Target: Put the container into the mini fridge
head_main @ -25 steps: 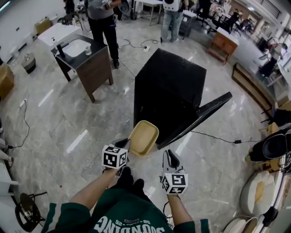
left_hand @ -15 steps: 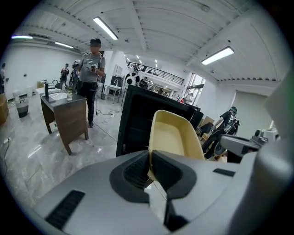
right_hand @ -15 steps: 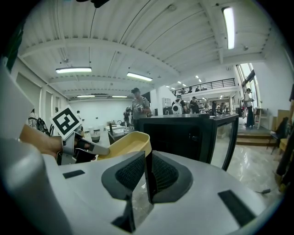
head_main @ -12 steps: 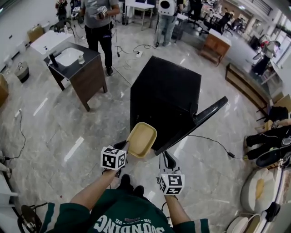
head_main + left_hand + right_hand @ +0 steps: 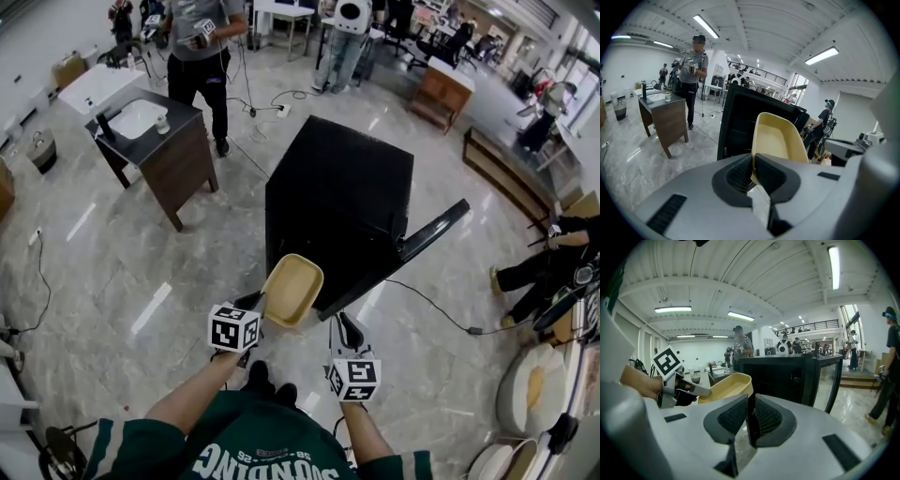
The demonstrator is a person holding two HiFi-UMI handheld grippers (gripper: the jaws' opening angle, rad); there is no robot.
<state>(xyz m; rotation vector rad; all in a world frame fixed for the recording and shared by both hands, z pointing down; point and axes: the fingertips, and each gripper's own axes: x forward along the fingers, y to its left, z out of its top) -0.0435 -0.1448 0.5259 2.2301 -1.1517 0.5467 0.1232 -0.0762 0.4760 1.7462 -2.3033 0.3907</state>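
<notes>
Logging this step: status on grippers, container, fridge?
Left gripper shut on container rim. Right gripper shut, empty. Container outside mini fridge, door open. No obstruction seen between them.

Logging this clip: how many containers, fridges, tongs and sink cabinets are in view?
Pale yellow plastic container: 1
Black mini fridge, door open: 1
Grey handheld tongs: 2, left tongs shut on the container, right tongs shut, empty
Dark wooden sink cabinet: 1
Total: 5

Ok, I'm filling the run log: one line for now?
left tool: shut on container | right tool: shut, empty | mini fridge: door open
</notes>
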